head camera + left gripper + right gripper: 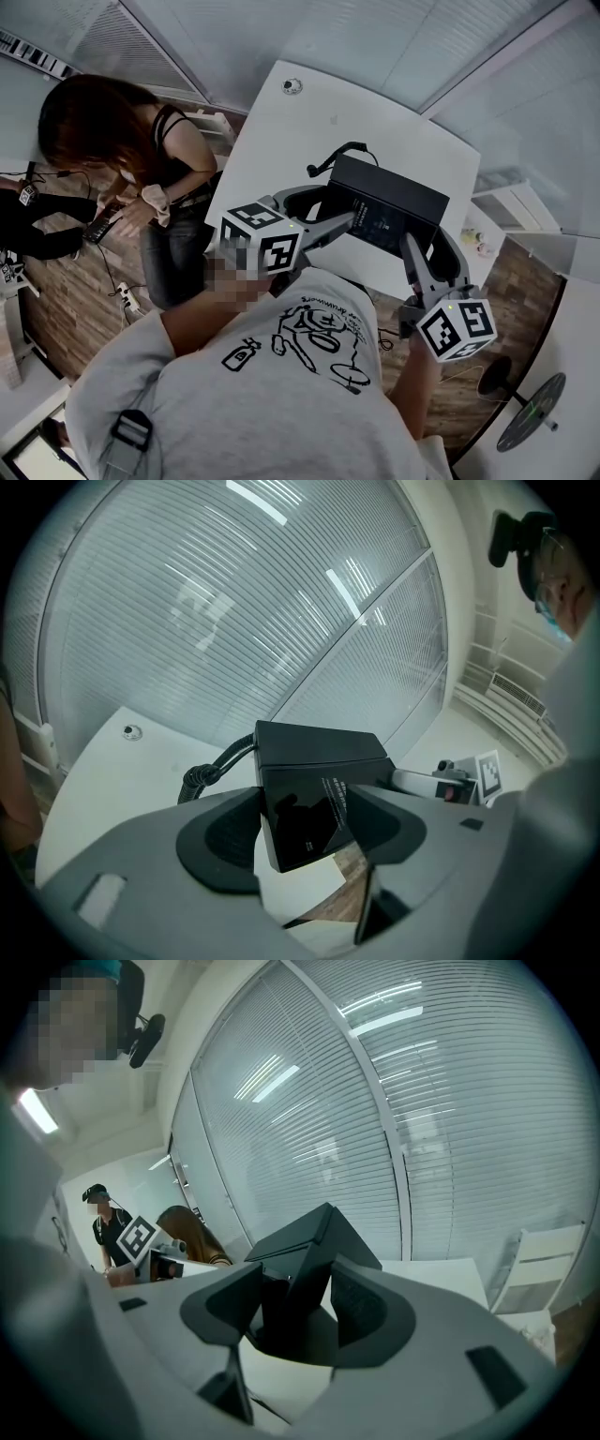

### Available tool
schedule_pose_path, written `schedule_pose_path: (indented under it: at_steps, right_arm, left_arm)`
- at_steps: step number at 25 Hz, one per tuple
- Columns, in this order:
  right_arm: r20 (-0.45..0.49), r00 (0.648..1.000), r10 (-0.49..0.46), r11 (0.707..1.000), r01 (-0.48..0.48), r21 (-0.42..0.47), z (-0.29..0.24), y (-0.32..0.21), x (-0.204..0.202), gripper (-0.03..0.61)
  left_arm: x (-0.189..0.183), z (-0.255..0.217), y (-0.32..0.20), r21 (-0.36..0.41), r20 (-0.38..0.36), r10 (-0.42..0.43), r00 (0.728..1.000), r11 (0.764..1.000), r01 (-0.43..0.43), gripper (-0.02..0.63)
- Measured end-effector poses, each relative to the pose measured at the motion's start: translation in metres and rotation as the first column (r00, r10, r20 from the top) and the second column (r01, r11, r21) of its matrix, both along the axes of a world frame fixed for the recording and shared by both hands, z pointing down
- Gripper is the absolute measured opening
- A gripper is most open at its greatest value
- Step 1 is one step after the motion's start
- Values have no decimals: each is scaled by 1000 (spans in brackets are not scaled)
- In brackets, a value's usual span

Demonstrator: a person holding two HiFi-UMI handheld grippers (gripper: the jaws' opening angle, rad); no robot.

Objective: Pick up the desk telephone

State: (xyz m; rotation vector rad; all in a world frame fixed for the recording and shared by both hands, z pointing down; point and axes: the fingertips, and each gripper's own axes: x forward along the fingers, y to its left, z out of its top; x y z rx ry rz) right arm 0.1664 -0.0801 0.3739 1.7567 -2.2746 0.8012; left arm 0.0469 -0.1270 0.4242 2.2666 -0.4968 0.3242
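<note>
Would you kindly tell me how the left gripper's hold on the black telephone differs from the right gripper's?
The left gripper clamps the desk telephone at its glossy end, close to the black cord. The right gripper clamps a far corner of it, where no cord shows. In the head view the left gripper reaches in from the side and the right gripper from the person's near side. Both have their jaws shut on the telephone over the white table.

White print on the desk telephone is too small to read. Its lower right part is hidden between the right gripper's jaws. A small round object at the table's far-left corner is too small to identify.
</note>
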Motion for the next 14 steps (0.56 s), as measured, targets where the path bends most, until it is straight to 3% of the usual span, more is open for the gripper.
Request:
schedule_pose_path:
  at_steps: [14]
  right_arm:
    - [-1, 1000, 2, 1000, -2, 2, 2, 0, 1, 219]
  left_arm:
    - [2, 5, 1, -10, 2, 3, 1000, 1000, -3, 279]
